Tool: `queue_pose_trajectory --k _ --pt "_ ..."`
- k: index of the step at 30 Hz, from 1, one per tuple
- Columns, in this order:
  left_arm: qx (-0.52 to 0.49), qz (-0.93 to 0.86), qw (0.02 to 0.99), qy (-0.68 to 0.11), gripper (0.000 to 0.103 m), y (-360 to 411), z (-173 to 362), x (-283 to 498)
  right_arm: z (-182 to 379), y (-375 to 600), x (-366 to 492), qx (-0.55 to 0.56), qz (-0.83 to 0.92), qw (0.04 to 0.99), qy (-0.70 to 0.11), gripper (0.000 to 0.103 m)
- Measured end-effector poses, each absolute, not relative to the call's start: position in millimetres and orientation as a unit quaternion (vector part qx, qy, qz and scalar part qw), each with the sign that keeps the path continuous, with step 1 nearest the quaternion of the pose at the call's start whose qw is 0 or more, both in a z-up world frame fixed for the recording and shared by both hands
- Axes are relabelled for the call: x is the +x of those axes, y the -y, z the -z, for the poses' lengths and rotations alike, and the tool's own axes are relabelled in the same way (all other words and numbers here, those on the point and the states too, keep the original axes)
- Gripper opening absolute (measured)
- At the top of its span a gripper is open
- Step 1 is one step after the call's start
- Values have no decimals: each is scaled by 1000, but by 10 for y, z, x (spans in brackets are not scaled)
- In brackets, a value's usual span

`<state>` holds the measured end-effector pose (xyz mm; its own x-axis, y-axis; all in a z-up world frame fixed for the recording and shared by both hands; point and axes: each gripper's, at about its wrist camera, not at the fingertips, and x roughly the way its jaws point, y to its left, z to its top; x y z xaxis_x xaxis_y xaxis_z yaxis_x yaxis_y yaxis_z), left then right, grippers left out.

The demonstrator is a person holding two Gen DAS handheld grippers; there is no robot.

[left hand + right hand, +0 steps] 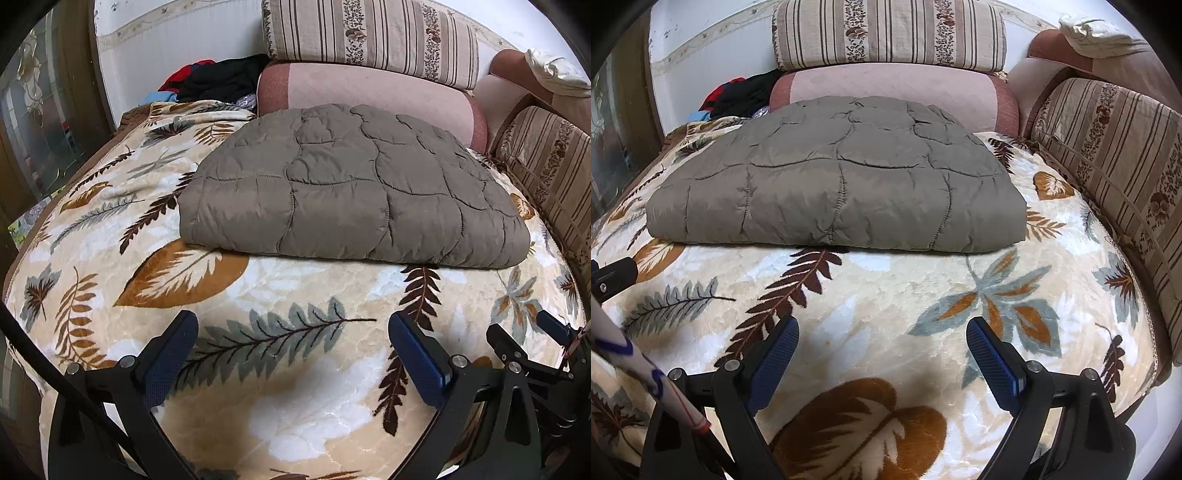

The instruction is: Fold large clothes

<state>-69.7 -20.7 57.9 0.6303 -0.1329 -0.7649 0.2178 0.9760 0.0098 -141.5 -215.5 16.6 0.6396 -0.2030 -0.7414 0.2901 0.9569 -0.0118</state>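
A grey-brown quilted padded garment (343, 195) lies folded into a thick flat rectangle on the leaf-patterned blanket (295, 295). It also shows in the right wrist view (834, 188). My left gripper (291, 328) is open and empty, hovering over the blanket in front of the garment's near edge. My right gripper (881, 332) is open and empty, also in front of the near edge; it shows at the right edge of the left wrist view (524, 332). Neither touches the garment.
Striped cushions (886, 33) and a pink bolster (894, 92) stand behind the garment. Another striped cushion (1115, 155) lines the right side. A pile of dark and red clothes (218, 81) lies at the back left. The blanket's left edge (22, 254) drops off.
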Motion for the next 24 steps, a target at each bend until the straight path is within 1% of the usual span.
queue_pose_trajectory --k 11,24 --pt "53 102 895 -430 102 214 -516 -693 -145 2040 -1396 18 151 902 -403 95" --pt "60 110 887 -444 102 274 -441 -703 -120 2035 -1376 15 158 899 -408 95"
